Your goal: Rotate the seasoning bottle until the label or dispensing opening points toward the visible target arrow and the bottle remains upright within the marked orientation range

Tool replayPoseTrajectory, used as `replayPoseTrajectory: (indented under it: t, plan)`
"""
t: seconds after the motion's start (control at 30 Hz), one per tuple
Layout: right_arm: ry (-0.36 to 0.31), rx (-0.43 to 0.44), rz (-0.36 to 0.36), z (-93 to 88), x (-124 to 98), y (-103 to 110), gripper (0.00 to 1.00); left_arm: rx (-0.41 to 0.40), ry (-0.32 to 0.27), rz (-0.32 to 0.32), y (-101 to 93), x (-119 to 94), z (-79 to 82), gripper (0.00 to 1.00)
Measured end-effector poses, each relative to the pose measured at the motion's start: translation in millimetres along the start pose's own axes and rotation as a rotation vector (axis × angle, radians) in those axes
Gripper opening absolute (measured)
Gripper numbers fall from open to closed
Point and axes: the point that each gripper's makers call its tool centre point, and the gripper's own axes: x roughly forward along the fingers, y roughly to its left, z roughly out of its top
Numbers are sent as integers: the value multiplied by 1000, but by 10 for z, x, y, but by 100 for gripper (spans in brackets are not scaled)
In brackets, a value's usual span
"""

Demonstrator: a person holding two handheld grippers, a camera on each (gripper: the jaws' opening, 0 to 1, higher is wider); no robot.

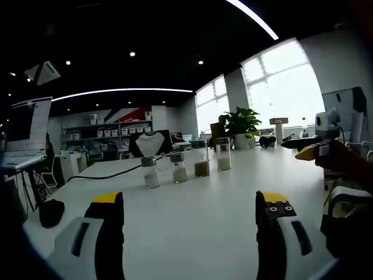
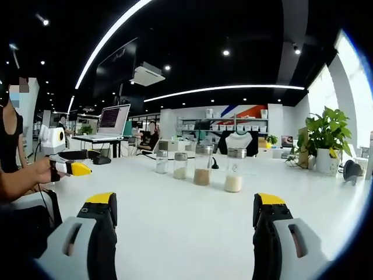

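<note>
- On a white table (image 1: 192, 227) in an open office, four seasoning bottles (image 1: 187, 165) stand upright in a row, well ahead of both tongs.
- Left tongs (image 1: 189, 219) are spread wide with nothing between the jaws.
- Right tongs (image 2: 185, 217) are likewise released, hovering over bare tabletop short of the bottles.
- At the row's end, a potted plant (image 2: 326, 140) sits by the window; a laptop (image 2: 111, 123) rests on a stand beyond.
</note>
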Motion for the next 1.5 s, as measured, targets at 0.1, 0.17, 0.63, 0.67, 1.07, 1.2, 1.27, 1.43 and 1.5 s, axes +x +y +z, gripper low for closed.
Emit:
replayPoseTrajectory:
  t: [0.1, 0.17, 0.63, 0.67, 1.07, 1.2, 1.27, 1.43, 1.5]
  plan:
    - [1, -2, 5, -1, 4, 23, 99, 5, -2, 15, 64, 61, 33, 99]
    - [-2, -7, 8, 13, 6, 37, 99, 3, -8, 19, 86, 95, 51, 98]
    - [11, -30, 27, -5, 34, 98, 99, 22, 24, 25, 228, 391, 48, 95]
    - [15, -33, 28, -15, 32, 100, 99, 23, 26, 27, 244, 408, 47, 95]
    - [35, -34, 50, -96, 51, 165, 99, -31, 14, 27, 395, 610, 88, 74]
    - [37, -34, 53, -112, 53, 175, 99, -49, 16, 33, 443, 719, 86, 72]
    - [37, -31, 54, -114, 52, 172, 99, -46, 22, 35, 452, 750, 75, 72]
    - [29, -10, 56, -105, 34, 176, 99, -35, 33, 42, 538, 901, 47, 72]
    - [4, 19, 75, -67, 18, 184, 99, -30, 42, 69, 653, 959, 33, 72]
